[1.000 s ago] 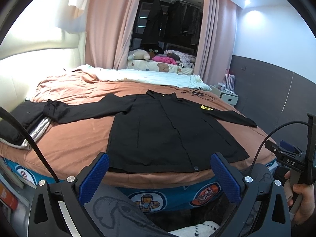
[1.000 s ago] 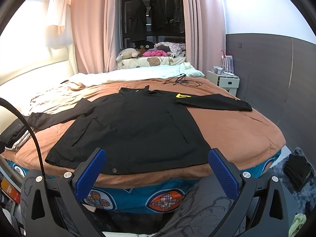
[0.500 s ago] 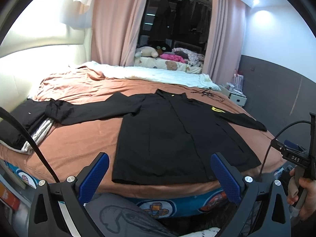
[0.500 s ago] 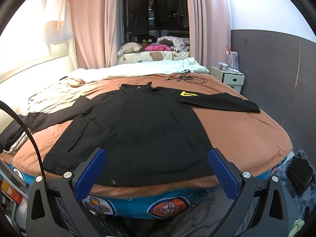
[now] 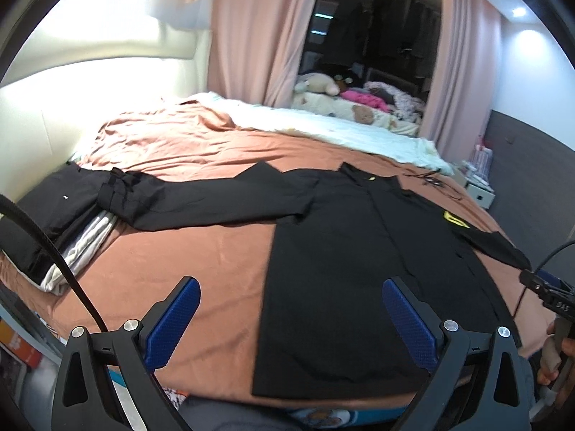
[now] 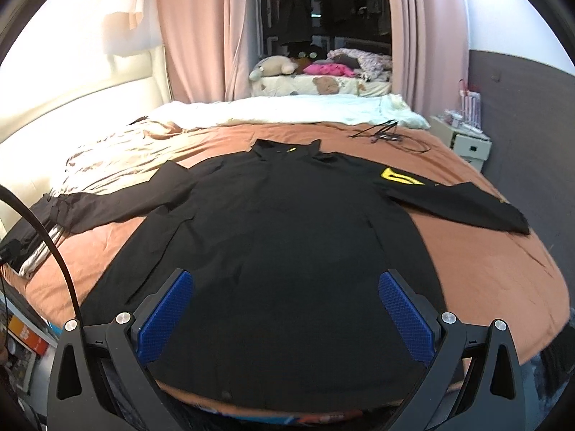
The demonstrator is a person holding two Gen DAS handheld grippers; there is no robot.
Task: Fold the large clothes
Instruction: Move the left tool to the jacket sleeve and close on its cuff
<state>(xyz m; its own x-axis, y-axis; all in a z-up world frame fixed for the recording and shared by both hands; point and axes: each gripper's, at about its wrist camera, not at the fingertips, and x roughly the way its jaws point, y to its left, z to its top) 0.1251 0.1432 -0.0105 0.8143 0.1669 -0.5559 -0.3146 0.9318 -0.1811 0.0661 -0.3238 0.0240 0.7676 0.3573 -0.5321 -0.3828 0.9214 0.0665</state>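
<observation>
A large black long-sleeved shirt (image 6: 280, 237) lies flat on the brown bedspread (image 6: 485, 273), collar away from me, both sleeves spread out. A yellow patch (image 6: 399, 177) marks its right sleeve. In the left wrist view the shirt (image 5: 359, 273) lies to the right, its left sleeve (image 5: 201, 201) stretching left. My left gripper (image 5: 291, 319) is open and empty, above the bed's near edge by the shirt's lower left corner. My right gripper (image 6: 284, 318) is open and empty, above the shirt's hem. The right gripper's body also shows at the right edge of the left wrist view (image 5: 550, 294).
Folded dark and white clothes (image 5: 61, 222) are stacked at the bed's left edge. A white duvet (image 6: 287, 111) and black cables (image 6: 388, 136) lie at the far side. A white nightstand (image 6: 463, 140) stands right of the bed. Pink curtains hang behind.
Both grippers have moved forward and up, from below the bed's edge to over it. The shirt now fills more of both views. Both stay open.
</observation>
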